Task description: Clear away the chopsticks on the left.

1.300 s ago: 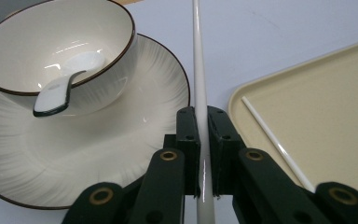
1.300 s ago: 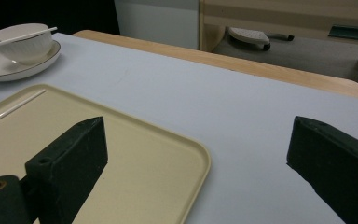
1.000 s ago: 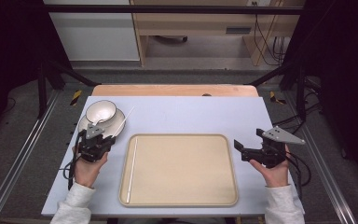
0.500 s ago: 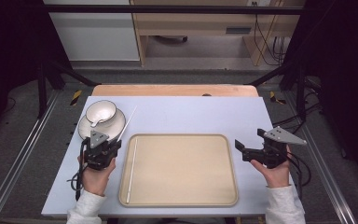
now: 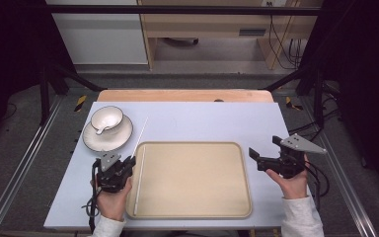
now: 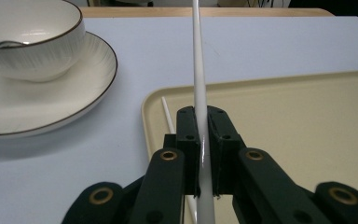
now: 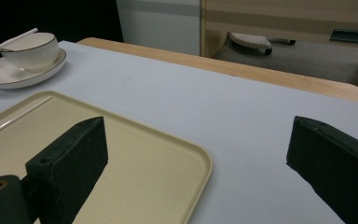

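My left gripper (image 5: 127,162) (image 6: 203,113) is shut on a long white chopstick (image 6: 198,70). The stick runs forward from the jaws over the table to a tip near the saucer (image 5: 144,123). A second white chopstick (image 5: 137,185) (image 6: 167,113) lies flat inside the beige tray (image 5: 197,213) along its left rim. My right gripper (image 5: 264,147) (image 7: 198,144) hovers open at the tray's right edge with nothing between its jaws. A white bowl (image 5: 106,118) (image 6: 28,42) sits on a white saucer (image 5: 94,142) (image 6: 51,109) at the back left.
The tray (image 7: 182,154) lies mid-table on a pale blue mat (image 5: 202,123), with a wooden table edge (image 5: 182,95) behind it. In the right gripper view the bowl (image 7: 28,49) and saucer sit far left. Black frame rails flank both sides.
My left gripper has drawn back toward the near edge and a little right, away from the saucer, with the chopstick in it. The right gripper has barely moved.
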A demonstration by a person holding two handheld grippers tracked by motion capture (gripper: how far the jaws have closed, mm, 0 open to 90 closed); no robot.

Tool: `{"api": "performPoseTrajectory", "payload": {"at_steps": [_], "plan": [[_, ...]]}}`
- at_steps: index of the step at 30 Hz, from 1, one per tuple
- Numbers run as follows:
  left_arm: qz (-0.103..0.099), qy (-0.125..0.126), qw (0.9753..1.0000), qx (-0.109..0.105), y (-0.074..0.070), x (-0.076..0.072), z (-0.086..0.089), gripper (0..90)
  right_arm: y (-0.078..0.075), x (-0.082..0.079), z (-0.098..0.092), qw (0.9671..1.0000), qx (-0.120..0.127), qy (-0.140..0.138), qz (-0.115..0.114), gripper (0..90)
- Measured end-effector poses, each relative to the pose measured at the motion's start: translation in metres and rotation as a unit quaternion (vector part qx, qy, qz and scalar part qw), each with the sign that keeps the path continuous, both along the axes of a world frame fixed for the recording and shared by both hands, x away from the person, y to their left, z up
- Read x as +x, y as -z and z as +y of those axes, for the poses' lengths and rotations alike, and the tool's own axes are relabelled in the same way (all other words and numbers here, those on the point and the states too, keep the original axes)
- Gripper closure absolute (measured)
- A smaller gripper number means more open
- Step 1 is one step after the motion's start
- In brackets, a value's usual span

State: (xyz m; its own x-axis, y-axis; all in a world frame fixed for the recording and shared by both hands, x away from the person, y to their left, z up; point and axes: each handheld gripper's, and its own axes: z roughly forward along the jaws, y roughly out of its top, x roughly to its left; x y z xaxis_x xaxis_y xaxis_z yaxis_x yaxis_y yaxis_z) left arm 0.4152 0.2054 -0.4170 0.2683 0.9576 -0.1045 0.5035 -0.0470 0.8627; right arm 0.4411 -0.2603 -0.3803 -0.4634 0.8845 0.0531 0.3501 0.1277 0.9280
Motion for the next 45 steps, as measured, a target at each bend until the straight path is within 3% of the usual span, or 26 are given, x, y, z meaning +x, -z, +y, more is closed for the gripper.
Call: {"api": "performPoseTrajectory", "payload": {"at_steps": [12, 20, 34, 45], "plan": [[-0.012, -0.028, 0.9992, -0.026, 0.025, -0.027, -0.017, 84.1, 0.001, 0.001, 0.002, 1.0000, -0.001, -0.002, 0.003, 5.6], [-0.001, -0.033, 0.9987, -0.039, 0.044, -0.034, -0.025, 84.0, 0.003, 0.002, 0.005, 1.0000, -0.006, -0.004, 0.006, 5.6], [0.026, -0.037, 0.9986, -0.029, 0.067, -0.035, -0.034, 84.0, 0.006, 0.004, 0.007, 0.9998, -0.011, -0.007, 0.012, 5.6], [0.046, -0.044, 0.9978, -0.017, 0.071, -0.034, -0.038, 83.9, 0.008, 0.005, 0.009, 0.9998, -0.013, -0.007, 0.016, 5.6]]}}
